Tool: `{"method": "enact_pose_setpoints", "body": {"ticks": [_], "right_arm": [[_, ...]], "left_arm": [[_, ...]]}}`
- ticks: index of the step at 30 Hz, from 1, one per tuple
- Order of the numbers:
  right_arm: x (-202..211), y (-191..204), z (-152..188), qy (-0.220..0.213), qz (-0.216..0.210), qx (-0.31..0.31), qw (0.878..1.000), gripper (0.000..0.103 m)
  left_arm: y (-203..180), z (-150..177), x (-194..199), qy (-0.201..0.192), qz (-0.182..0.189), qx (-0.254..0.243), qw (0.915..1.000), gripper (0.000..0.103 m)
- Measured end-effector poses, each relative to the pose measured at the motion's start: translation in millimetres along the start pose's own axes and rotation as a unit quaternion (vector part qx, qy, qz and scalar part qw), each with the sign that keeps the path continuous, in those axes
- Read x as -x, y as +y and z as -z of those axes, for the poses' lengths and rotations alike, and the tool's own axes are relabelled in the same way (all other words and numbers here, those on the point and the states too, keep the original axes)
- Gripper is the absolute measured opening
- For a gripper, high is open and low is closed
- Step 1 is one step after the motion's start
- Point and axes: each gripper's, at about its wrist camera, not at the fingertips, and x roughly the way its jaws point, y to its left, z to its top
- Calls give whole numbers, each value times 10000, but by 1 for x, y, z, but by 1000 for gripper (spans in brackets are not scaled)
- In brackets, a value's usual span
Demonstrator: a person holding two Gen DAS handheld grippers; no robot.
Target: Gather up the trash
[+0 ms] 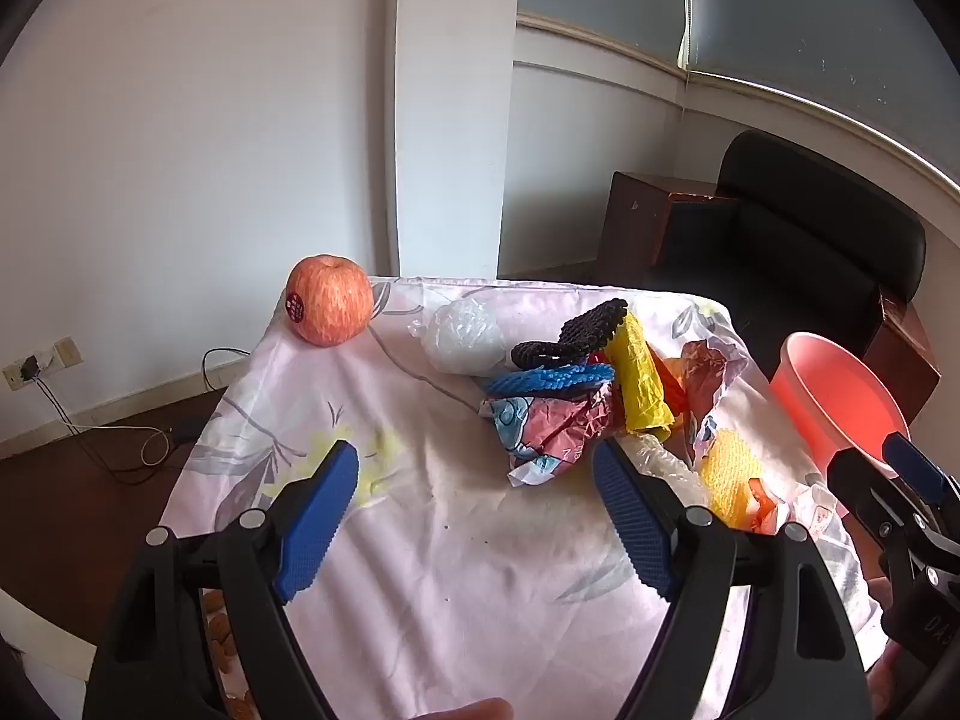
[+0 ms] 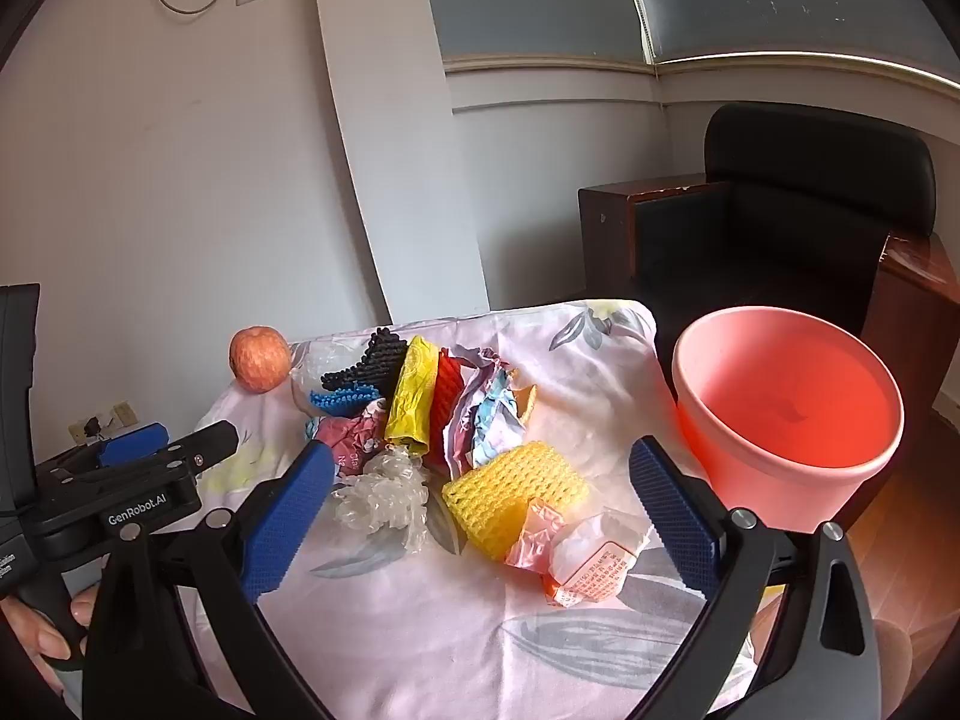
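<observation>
Both tongs gape wide, gripping nothing: the left gripper [image 1: 474, 510] hovers just short of the heap of crumpled coloured wrappers [image 1: 576, 408]; the right gripper [image 2: 480, 516] brackets its yellow foam net [image 2: 516, 492] beside the coral plastic bucket [image 2: 786, 414]

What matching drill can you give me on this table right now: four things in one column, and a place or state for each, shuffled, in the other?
Things:
1. apple
2. pink bin
3. yellow foam net
4. right gripper

Places or states:
A. jaws wide open, nothing between the pads
B. far left corner of the tablecloth, apart from the pile
C. off the table's right edge, nothing seen inside
D. near side of the pile, beside a clear crinkled wrapper

Pairs: 1-B, 2-C, 3-D, 4-A
</observation>
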Motion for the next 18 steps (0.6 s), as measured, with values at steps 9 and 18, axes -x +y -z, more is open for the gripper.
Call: {"method": "enact_pose_setpoints", "body": {"ticks": [9, 18], "right_arm": [[1, 1, -4, 13, 1, 12, 10000, 99], [1, 3, -2, -9, -9, 7, 10000, 99]], "left_arm": [[1, 0, -1, 8, 6, 18, 10000, 79], [2, 0, -2, 18, 4, 14, 10000, 79]]}}
